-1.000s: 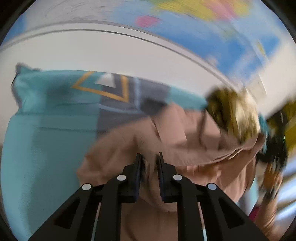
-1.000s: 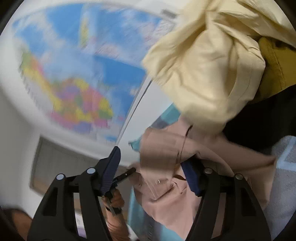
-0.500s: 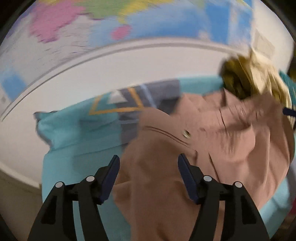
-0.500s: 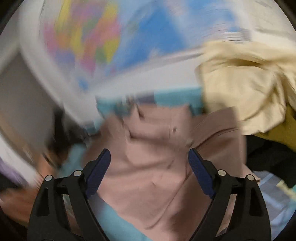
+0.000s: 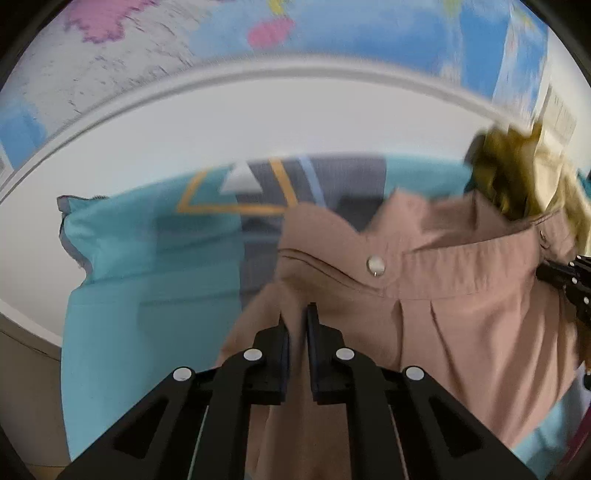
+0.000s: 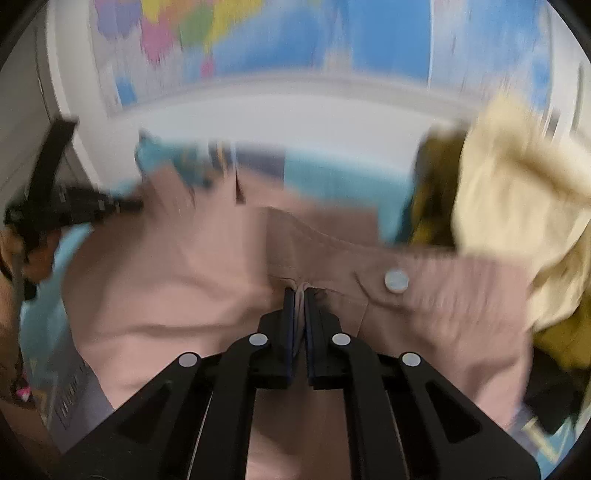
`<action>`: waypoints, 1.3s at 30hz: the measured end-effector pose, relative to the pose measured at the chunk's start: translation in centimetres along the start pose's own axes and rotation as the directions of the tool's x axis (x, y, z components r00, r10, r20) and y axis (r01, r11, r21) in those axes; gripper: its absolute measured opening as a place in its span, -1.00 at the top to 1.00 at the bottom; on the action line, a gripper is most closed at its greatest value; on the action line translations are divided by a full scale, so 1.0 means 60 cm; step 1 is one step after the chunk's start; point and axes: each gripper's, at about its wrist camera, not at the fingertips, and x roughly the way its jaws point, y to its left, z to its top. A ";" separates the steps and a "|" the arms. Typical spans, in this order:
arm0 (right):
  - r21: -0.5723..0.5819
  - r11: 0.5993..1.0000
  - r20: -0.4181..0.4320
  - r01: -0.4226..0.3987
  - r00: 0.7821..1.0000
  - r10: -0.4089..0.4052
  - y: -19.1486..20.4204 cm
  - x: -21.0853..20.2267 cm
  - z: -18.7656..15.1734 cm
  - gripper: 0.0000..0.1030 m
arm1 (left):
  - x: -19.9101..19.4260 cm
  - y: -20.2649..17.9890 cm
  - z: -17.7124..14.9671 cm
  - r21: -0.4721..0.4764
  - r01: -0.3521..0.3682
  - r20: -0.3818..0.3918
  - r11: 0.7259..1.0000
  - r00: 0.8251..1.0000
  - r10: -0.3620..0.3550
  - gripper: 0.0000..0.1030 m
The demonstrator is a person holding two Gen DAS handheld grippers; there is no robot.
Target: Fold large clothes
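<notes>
The pink garment (image 5: 443, 295) is spread over a teal sheet (image 5: 147, 295), filling the centre and right of both views. A fold of it is pinched between the just-closed jaws of the left gripper (image 5: 297, 325), bottom centre. A second fold, beside a snap button (image 6: 396, 280), is clamped in the just-closed right gripper (image 6: 300, 306). Cream and mustard clothes (image 6: 517, 206) are piled at the right. A map (image 5: 332, 29) is seen along the top.

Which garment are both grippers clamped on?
The pink garment with the snap button; left gripper and right gripper pinch it. The cream one lies untouched.
</notes>
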 end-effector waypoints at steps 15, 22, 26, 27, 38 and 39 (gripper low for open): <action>0.062 0.997 0.042 -0.039 0.998 0.036 -0.037 -0.036 -0.006 -0.07 | -0.048 0.044 -0.076 -0.071 0.049 0.070 0.996 0.997 -0.044 -0.14; 0.174 0.985 0.099 0.004 0.995 -0.021 -0.098 -0.155 -0.125 -0.70 | -0.080 0.046 -0.168 -0.028 0.118 0.082 0.993 0.990 -0.115 -0.61; 0.299 0.953 0.019 -0.052 0.999 0.048 -0.128 -0.140 -0.218 -0.70 | -0.058 0.027 -0.201 -0.026 0.159 0.035 0.987 0.987 -0.158 -0.65; 0.308 0.949 0.007 -0.059 0.998 0.060 -0.128 -0.134 -0.229 -0.69 | -0.054 0.021 -0.206 -0.023 0.160 0.030 0.987 0.987 -0.160 -0.65; 0.323 0.885 0.171 -0.335 0.941 0.293 -0.122 -0.219 -0.210 0.88 | -0.095 0.033 -0.201 -0.215 0.329 0.056 0.920 0.944 -0.325 0.93; 0.300 0.886 0.194 -0.352 0.932 0.305 -0.116 -0.249 -0.205 0.90 | -0.115 0.034 -0.202 -0.214 0.347 0.075 0.913 0.938 -0.339 0.93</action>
